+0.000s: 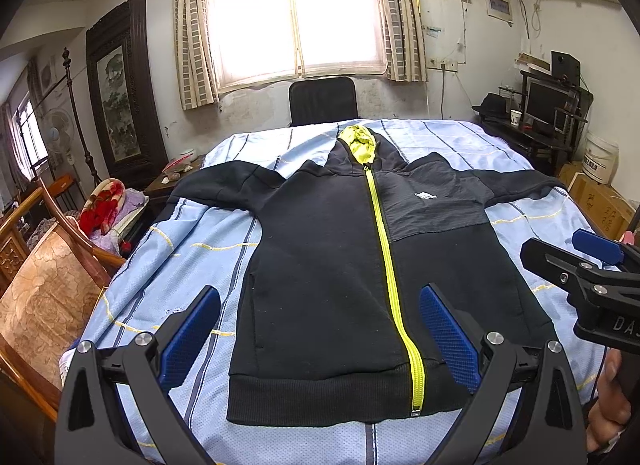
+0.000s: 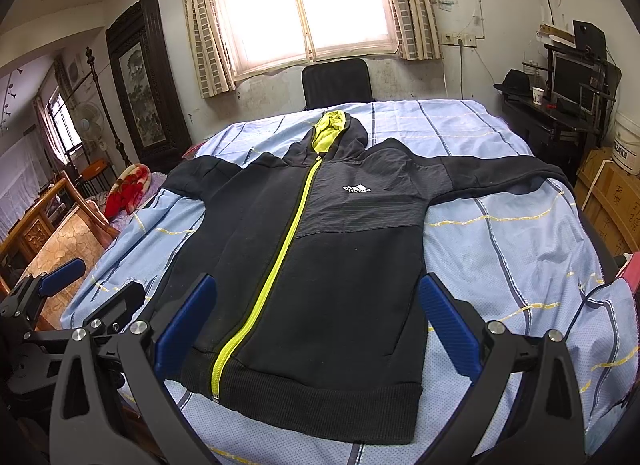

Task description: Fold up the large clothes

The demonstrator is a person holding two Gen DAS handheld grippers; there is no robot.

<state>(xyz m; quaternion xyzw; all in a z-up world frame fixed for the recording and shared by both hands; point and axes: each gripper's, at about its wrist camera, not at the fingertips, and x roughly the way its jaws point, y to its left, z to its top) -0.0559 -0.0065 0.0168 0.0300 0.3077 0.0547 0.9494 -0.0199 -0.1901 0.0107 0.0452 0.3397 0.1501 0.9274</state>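
Left wrist view
My left gripper (image 1: 320,329): low in the frame, blue pads spread wide apart, holding nothing; it hangs over the lower part of the hoodie.
Hoodie (image 1: 320,265): black, zipped up, lying flat on its back in the middle of the frame, sleeves spread toward left and right, hem nearest me at the bottom.
Zip (image 1: 390,265): bright yellow-green, running from the hem up to the neck, a little right of centre.
Hood (image 1: 360,141): at the top of the garment, yellow-green lining showing.
Bed sheet (image 1: 168,265): light blue with dark and yellow lines, under the hoodie.
My right gripper (image 1: 576,261): at the right edge, seen from the side; I cannot tell from here how far its fingers stand apart.
My hand (image 1: 608,405): lower right corner, partly cut off.

Right wrist view
My right gripper (image 2: 318,329): low in the frame, pads wide apart, empty, above the hem area.
Hoodie (image 2: 360,285): centre of frame, flat on the sheet, white logo (image 2: 357,188) on the grey chest panel.
Zip (image 2: 272,265): slants from lower left up to the hood.
My left gripper (image 2: 96,285): at the left edge, its fingers apart.
Bed sheet (image 2: 500,265): bare on the right side.
Chair (image 2: 336,81): black, past the far edge of the bed, below the window (image 2: 304,5).
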